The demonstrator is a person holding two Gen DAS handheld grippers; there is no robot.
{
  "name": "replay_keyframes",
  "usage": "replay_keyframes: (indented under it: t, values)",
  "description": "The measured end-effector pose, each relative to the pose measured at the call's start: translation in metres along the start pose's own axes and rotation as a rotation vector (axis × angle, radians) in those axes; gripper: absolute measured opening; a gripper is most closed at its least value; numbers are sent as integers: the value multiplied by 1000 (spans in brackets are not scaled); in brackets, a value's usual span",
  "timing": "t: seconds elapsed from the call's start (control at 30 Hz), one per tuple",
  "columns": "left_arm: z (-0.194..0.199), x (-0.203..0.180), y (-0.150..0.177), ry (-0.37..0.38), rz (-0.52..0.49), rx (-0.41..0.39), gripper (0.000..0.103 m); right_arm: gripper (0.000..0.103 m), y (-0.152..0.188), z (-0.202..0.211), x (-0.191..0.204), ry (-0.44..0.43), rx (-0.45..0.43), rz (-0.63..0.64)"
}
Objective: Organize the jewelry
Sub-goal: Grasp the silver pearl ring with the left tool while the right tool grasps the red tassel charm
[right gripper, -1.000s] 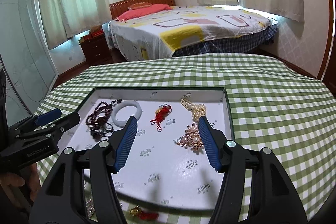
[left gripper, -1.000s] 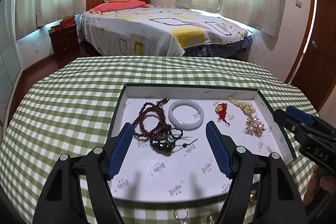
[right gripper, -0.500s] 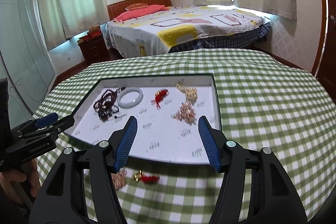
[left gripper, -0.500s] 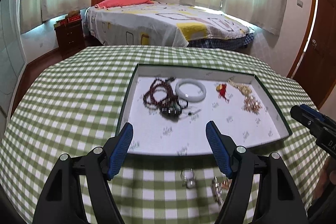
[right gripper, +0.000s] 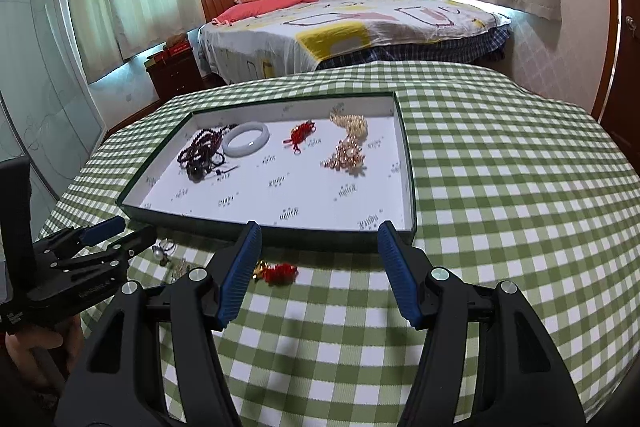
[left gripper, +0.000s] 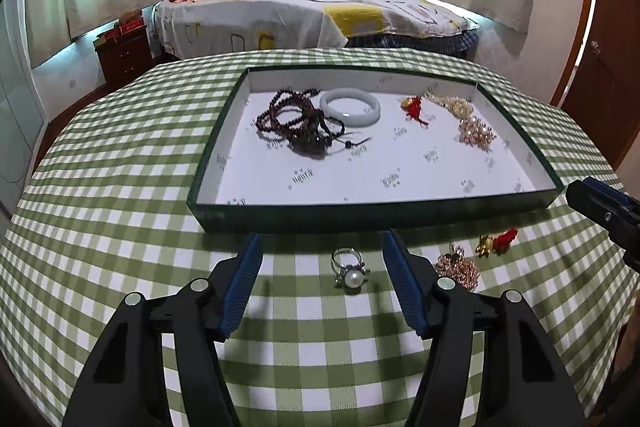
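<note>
Table under green check cloth; tray held sorted pieces. My left gripper spread, jaws closing, pearl ring between them, untouched. My right gripper spread, empty, near red charm. Risk: ring small, could skid from pads or snag cloth.

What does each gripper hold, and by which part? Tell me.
Nothing. The left gripper is closing around the untouched pearl ring on the tablecloth; the right gripper is open.
</note>
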State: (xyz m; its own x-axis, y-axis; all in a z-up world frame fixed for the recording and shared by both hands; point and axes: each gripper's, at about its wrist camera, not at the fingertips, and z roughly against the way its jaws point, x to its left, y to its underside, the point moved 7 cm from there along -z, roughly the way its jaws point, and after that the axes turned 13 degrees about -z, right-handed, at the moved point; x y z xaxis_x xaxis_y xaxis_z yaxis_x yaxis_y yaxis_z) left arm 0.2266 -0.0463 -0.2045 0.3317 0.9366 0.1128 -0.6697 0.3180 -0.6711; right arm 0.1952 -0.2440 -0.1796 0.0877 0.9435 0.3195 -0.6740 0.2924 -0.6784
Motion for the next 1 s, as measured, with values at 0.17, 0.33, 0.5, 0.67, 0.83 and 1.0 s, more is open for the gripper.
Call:
replay_keyframes:
  t: [0.17,0.33,0.5,0.67,0.83,1.0]
  values:
    - [-8,-2,10,10,0,30,56,59,5,-4,-2,-2,13,-6]
    - [-14,-5,14,19,-6,47,53,59,10,-10,-5,-2,28,-14]
    - [-17,-8,17,26,-14,55,45,59,13,-13,-6,-4,37,-21]
    - [-16,-12,17,29,-30,51,27,59,16,-16,-5,-6,46,-22]
    - [-13,-12,18,27,-40,44,22,59,21,-21,2,-17,61,-13]
    - [-9,-5,22,20,-25,47,22,59,28,-28,11,-32,84,-1]
